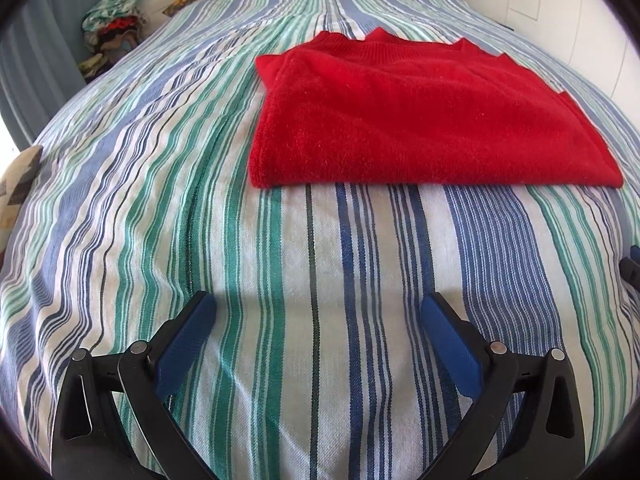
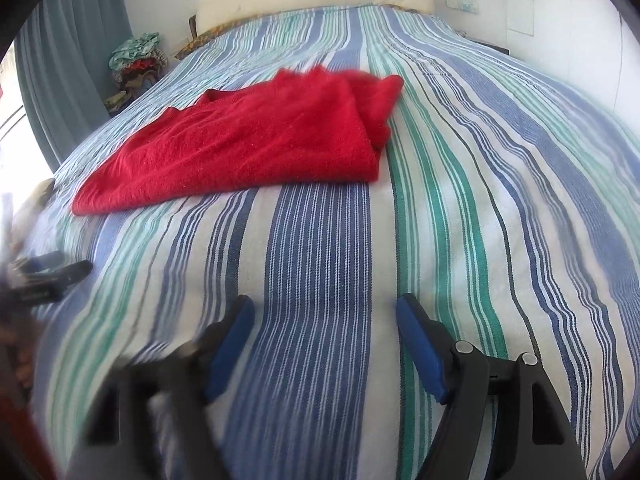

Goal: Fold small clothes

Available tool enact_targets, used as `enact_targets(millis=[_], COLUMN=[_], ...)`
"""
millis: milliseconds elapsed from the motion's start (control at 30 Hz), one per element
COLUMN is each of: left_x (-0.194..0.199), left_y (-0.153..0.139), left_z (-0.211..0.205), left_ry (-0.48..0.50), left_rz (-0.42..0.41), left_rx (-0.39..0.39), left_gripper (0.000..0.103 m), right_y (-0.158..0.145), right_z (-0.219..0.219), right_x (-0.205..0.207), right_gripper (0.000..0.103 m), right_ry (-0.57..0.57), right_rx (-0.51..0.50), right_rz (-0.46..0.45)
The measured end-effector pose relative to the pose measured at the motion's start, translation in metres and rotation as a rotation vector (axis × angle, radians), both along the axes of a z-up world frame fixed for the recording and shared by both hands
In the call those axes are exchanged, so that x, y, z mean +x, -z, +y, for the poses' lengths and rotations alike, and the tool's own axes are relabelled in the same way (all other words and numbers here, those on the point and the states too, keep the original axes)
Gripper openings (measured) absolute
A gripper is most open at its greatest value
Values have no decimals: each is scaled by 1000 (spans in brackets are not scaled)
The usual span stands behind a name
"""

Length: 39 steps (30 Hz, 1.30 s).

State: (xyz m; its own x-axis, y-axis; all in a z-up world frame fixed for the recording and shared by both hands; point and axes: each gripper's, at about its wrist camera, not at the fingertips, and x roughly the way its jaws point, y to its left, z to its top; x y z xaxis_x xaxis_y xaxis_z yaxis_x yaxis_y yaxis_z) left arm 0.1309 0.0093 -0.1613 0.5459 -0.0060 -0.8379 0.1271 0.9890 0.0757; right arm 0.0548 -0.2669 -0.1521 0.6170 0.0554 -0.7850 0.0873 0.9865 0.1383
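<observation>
Both grippers, left and right, gape empty over bedspread. Risk: fuzzy red sweater folds slipping apart if snagged.

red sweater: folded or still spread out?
Folded. The red sweater lies as a compact layered rectangle on the striped bedspread, no sleeves out.

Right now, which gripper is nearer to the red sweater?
Neither clearly. The left gripper is open over the bedspread, facing the sweater's near edge; the right gripper, also open, stands off its right corner.
</observation>
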Motion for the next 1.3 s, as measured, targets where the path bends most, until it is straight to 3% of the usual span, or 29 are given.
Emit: enact_targets(millis=[800, 1000, 1133, 1300], left_x=[-2, -7, -10, 4], left_y=[0, -13, -31, -8], left_z=[-2, 14, 33, 45], left_ry=[-2, 21, -15, -75], left_rz=[-8, 5, -43, 21], left_rx=[0, -113, -162, -191], left_gripper=[102, 102, 102, 102], right_y=[0, 0, -18, -62], right_z=[0, 0, -3, -35], right_x=[1, 3, 11, 54], right_gripper=[76, 77, 77, 78], right_ry=[-4, -9, -35, -16], right_rx=[-4, -1, 19, 93], right_rz=[8, 18, 60, -36])
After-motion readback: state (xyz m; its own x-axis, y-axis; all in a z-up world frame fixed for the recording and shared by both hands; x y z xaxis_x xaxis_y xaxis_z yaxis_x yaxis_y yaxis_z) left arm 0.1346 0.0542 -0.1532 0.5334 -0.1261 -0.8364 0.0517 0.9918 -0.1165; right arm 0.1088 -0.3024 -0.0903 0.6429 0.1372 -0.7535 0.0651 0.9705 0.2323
